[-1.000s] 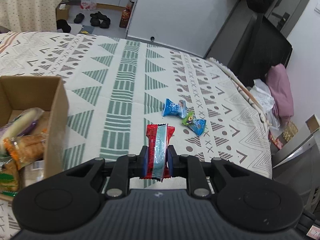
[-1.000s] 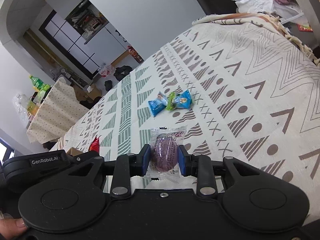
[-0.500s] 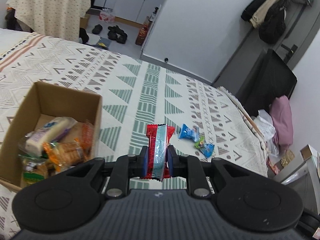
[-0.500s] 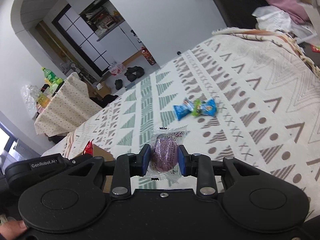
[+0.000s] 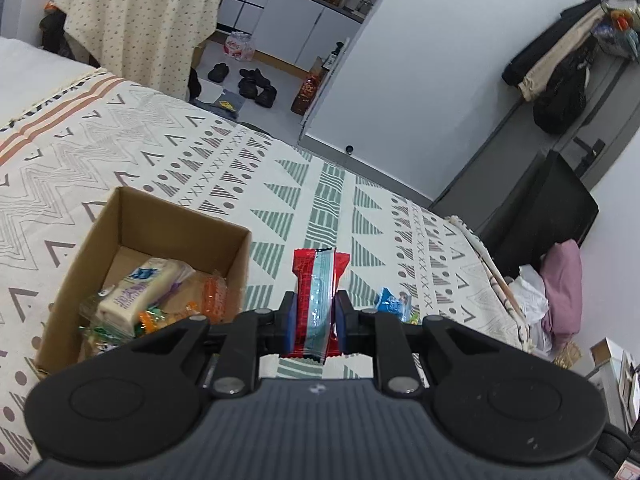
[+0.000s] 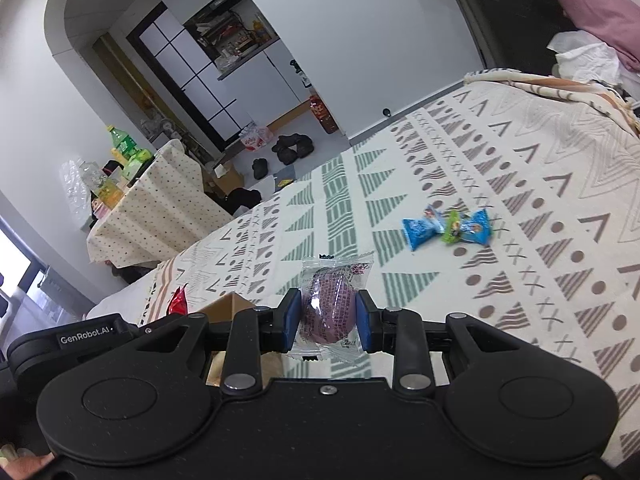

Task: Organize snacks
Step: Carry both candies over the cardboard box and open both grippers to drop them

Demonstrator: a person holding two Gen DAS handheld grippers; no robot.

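My left gripper is shut on a red snack packet, held upright above the patterned bedspread, just right of an open cardboard box with several snacks inside. My right gripper is shut on a clear-wrapped purple bun, held above the bed. The box's corner and the left gripper with the red packet show at the lower left of the right wrist view. Blue and green small packets lie on the bedspread; they show partly in the left wrist view.
The bedspread ends at the far edge near a white wall. A black cabinet and pink bundle stand right of the bed. A cloth-covered table and shoes are on the floor beyond.
Both grippers have risen and moved left toward the box with their snacks still held. The box now shows more fully in the left wrist view.
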